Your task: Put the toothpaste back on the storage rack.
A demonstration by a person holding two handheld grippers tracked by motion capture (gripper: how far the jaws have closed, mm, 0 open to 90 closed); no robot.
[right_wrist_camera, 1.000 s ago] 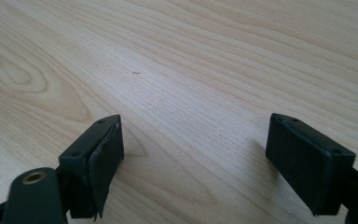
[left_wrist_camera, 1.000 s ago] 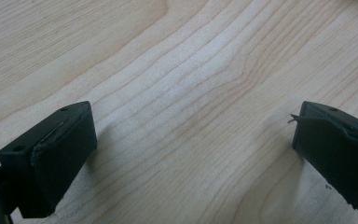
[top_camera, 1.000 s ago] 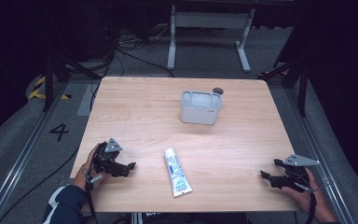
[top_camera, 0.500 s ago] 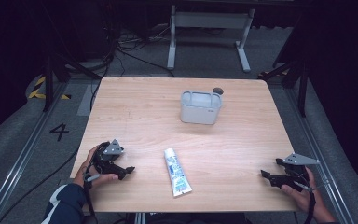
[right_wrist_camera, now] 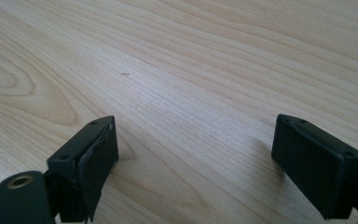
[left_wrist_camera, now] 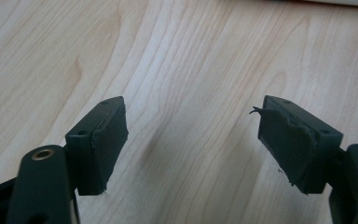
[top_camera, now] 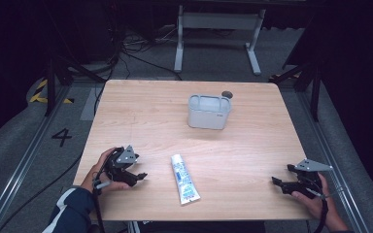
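Nearest to me, at the front edge of the wooden surface (top_camera: 141,111), I see both hands. My left hand-held gripper (top_camera: 138,176) rests on the surface near the front left corner, and its jaws stand wide apart with only bare wood between them. My right hand-held gripper (top_camera: 278,183) rests near the front right corner, well apart from the left one; its jaws are also spread and hold nothing. Between the two, a little closer to the left one, a white tube (top_camera: 184,178) lies flat. Farther away, a grey container (top_camera: 209,112) stands upright. Just behind its right corner I see a small dark round thing (top_camera: 227,93), too small to identify.
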